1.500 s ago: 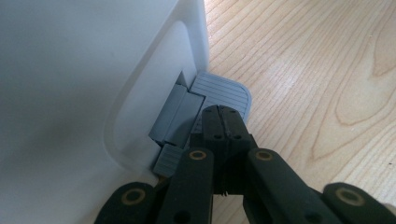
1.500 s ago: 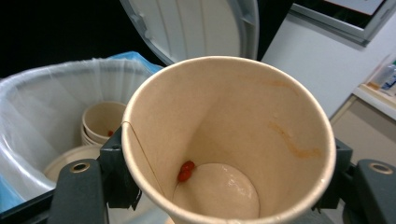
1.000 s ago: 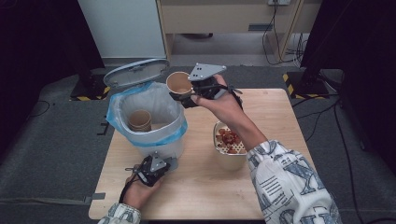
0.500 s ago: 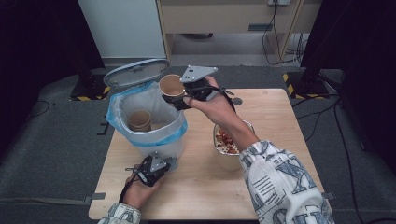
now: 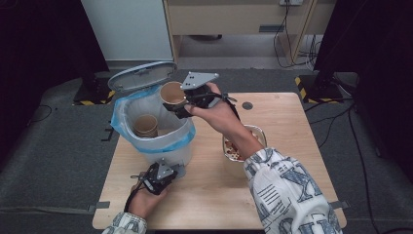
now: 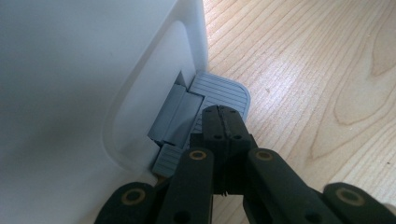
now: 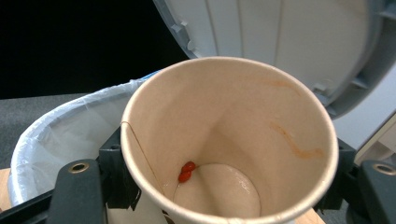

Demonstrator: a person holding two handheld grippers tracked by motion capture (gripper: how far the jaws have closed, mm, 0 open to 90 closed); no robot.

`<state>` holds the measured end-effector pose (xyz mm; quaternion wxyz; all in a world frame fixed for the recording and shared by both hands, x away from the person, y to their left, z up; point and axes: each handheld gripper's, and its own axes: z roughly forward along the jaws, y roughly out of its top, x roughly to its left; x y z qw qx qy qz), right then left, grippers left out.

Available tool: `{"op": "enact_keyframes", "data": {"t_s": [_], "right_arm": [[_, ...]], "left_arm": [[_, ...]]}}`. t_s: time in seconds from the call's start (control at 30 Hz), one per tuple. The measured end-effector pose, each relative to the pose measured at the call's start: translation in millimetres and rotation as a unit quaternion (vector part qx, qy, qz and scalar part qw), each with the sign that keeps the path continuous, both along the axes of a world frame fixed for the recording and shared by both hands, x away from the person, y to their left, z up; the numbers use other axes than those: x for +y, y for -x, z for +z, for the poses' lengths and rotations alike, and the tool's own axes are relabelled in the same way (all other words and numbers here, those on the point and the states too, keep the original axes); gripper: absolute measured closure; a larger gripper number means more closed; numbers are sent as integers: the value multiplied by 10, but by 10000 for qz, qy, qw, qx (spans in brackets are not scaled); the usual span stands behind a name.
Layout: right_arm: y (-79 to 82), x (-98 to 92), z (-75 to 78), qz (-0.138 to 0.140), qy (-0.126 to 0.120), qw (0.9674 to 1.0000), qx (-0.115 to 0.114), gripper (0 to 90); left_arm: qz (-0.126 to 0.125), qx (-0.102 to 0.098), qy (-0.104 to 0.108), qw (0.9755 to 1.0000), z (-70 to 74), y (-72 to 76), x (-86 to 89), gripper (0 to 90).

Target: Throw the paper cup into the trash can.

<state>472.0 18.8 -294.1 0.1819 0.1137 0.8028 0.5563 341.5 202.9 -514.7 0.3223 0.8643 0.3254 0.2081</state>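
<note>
The step in hand looks like dropping a used paper cup (image 5: 172, 92) into the pedal bin (image 5: 155, 127) that stands on the wooden worktop (image 5: 287, 114). The right tool (image 5: 179, 104) is clenched on the cup's wall from both sides and holds it above the bin's far rim, mouth tilted toward the person, just beside the raised grey lid (image 5: 141, 75). In the right gripper view the cup (image 7: 229, 140) is nearly empty, with a red scrap and a smear of sauce at the bottom. The left tool (image 6: 223, 122) has its jaws pressed together with nothing between them, and its tip bears down on the ribbed grey pedal (image 6: 219, 95) at the foot of the bin, which is what seems to hold the lid up. To do this well, keep that pressure steady until the cup is gone. Bring the cup fully over the blue-edged liner (image 5: 122, 109) before letting go, so it cannot catch the rim and tip outward. Another paper cup (image 5: 145, 125) already lies inside, so aim for the free space beside it. A bowl of leftover food (image 5: 236, 146) sits under the right forearm; draw the arm back high.
</note>
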Motion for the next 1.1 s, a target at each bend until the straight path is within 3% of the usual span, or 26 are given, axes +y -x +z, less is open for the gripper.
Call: {"op": "enact_keyframes", "data": {"t_s": [0.5,0.57,0.7,1.1], "right_arm": [[2,181,-136,110,128,9998,134,267],[8,209,-150,185,104,9995,239,244],[27,250,-170,258,34,9974,671,147],[-14,118,-191,-74,-118,9970,762,139]], "left_arm": [[-4,-4,-6,10000,0,1,-1,899],[-1,-2,-5,10000,0,1,-1,899],[-1,0,-4,10000,0,0,-1,899],[-3,0,-1,10000,0,1,-1,899]]}}
